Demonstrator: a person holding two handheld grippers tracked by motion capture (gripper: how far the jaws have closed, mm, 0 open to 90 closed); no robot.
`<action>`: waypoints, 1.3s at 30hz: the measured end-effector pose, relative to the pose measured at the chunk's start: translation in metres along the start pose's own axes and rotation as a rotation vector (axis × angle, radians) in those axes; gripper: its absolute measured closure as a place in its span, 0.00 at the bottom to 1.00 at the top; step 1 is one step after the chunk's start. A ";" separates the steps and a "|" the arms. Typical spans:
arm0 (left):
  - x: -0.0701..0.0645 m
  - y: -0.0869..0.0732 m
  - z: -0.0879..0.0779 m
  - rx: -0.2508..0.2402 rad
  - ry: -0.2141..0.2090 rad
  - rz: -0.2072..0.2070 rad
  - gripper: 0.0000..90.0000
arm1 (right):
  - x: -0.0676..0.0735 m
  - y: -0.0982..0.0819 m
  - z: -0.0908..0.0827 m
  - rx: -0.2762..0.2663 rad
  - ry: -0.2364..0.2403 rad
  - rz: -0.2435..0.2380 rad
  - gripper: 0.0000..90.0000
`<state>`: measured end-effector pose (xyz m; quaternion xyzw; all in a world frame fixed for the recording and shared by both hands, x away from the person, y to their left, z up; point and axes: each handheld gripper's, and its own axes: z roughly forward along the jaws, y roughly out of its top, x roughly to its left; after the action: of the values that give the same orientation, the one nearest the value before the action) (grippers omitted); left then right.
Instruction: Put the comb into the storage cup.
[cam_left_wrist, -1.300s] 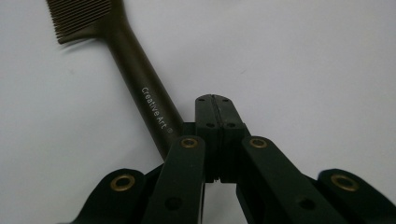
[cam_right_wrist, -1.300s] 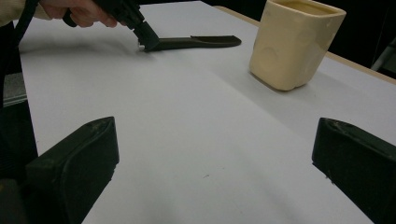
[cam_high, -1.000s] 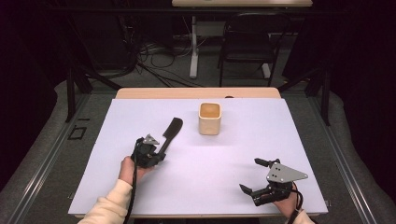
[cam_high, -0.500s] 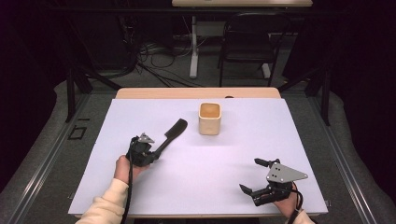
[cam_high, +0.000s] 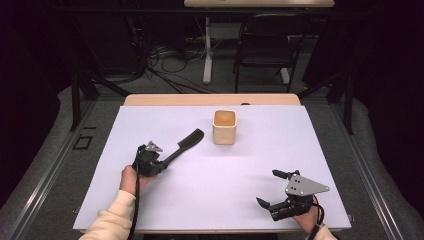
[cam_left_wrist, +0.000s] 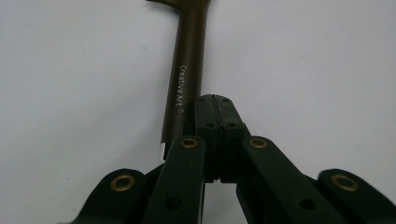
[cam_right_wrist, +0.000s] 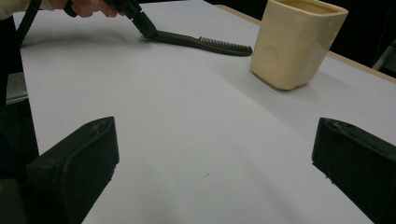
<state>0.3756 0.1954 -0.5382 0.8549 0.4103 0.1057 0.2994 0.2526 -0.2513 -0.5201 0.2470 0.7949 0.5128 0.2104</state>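
A dark comb (cam_high: 186, 142) with a long handle lies flat on the white table (cam_high: 310, 150), left of a cream cup (cam_high: 224, 127). My left gripper (cam_high: 162, 162) is at the handle's near end. In the left gripper view its jaws are pressed together (cam_left_wrist: 215, 116), and the comb handle (cam_left_wrist: 189, 70) runs alongside them on their left, touching them rather than between them. The right gripper view shows those jaws' tip (cam_right_wrist: 144, 28) on the comb's end (cam_right_wrist: 205, 43), with the cup (cam_right_wrist: 296, 42) upright. My right gripper (cam_high: 269, 187) rests near the front right edge, open and empty (cam_right_wrist: 215, 154).
The wooden table edge (cam_high: 210, 99) shows behind the white sheet. A chair (cam_high: 265, 45) and cables stand on the dark floor beyond. White surface lies between the two grippers and around the cup.
The left hand has shifted a little left, and the comb has swung from pointing steeply away to a flatter slant towards the cup. The right gripper has stayed put.
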 end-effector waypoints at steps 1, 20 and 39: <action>0.000 0.000 0.000 -0.001 -0.002 -0.001 1.00 | 0.000 0.000 0.000 0.000 0.000 -0.001 0.00; -0.008 0.007 -0.010 -0.042 -0.056 0.055 0.77 | 0.000 0.000 0.002 0.004 0.010 0.002 0.00; -0.003 0.024 -0.010 -0.002 -0.025 0.059 0.11 | -0.002 -0.001 0.002 0.004 0.012 0.010 0.00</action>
<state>0.3852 0.1860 -0.5151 0.8676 0.3809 0.1043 0.3021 0.2551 -0.2521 -0.5218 0.2484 0.7958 0.5137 0.2026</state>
